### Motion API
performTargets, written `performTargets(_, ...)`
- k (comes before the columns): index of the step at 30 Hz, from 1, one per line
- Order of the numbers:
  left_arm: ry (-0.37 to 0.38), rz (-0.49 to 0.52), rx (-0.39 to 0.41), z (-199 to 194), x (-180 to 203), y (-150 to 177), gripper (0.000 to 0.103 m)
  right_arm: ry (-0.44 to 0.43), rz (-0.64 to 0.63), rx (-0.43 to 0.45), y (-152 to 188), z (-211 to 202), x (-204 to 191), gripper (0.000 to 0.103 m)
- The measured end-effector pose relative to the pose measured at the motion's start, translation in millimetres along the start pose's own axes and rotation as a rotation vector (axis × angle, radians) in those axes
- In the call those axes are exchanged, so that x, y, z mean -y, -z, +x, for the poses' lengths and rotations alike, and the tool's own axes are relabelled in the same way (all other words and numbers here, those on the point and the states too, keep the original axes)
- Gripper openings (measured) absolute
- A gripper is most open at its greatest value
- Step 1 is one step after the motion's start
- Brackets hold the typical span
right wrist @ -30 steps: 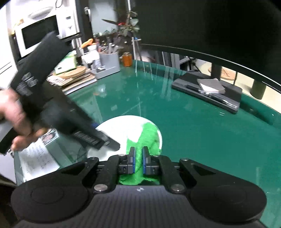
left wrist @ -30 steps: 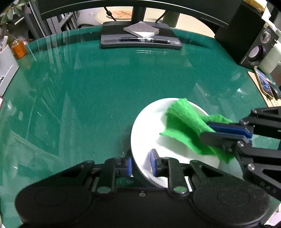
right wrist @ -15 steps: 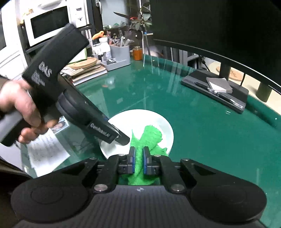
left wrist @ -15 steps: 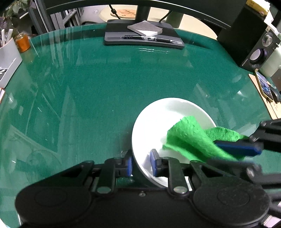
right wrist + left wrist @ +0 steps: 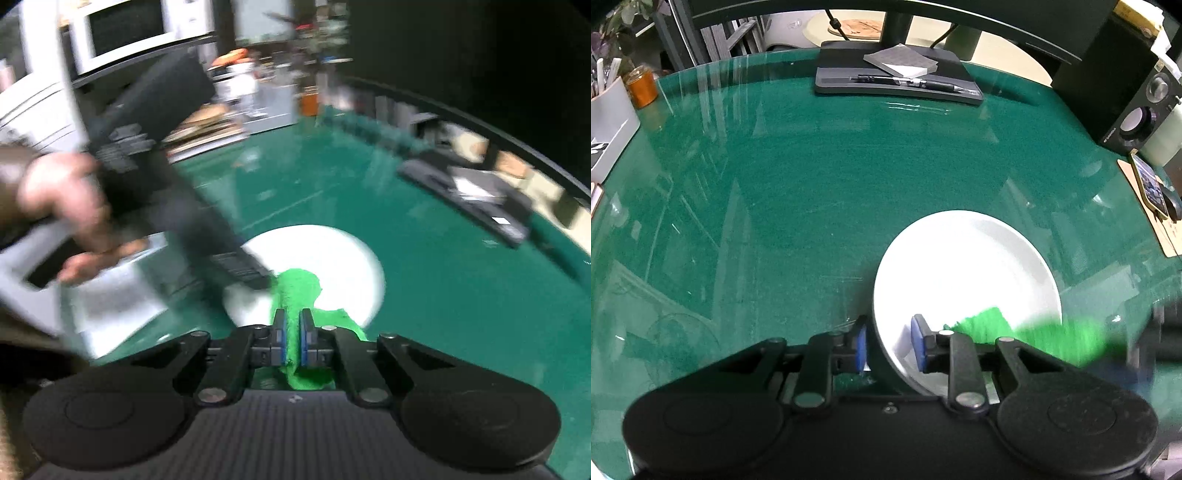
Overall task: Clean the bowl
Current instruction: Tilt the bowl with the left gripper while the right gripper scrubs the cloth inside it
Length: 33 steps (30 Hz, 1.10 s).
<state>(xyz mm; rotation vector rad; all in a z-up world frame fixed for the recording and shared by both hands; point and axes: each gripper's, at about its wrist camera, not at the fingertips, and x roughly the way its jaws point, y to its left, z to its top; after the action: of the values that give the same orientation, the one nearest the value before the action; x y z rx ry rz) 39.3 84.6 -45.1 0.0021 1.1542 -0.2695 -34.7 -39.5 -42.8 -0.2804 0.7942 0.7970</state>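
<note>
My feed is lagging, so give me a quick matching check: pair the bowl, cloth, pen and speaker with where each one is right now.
Things:
1. bowl
2. cloth
3. pen
4. speaker

Places:
A. on the dark tray at the table's far edge
B. rim between the left tool's pads
C. far right corner of the table
D. pinched in the right tool

Pairs: 1-B, 2-D, 3-A, 4-C

home office, green glass desk (image 5: 812, 177), speaker (image 5: 1126, 99), microwave (image 5: 125, 33)

Cloth (image 5: 1027, 330) on bowl (image 5: 964, 266) near rim; bowl on table (image 5: 798, 192).
</note>
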Motion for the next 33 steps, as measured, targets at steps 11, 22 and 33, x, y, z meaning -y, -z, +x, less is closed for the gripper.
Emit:
performTargets(11,0.022,0.023,-0.045,-7,10,15,0.028,0.107,0.049,0.02,-2,7,34,0.006)
performTargets(22,-0.013,0.084,-0.022,2,4,-8,0.021,0.121,-0.026,-0.001,-1,9,24,0.013)
performTargets(33,-0.107,0.368,0.15,-28,47,6,0.012,0.181,-0.054,-0.048,2,18,8,0.012)
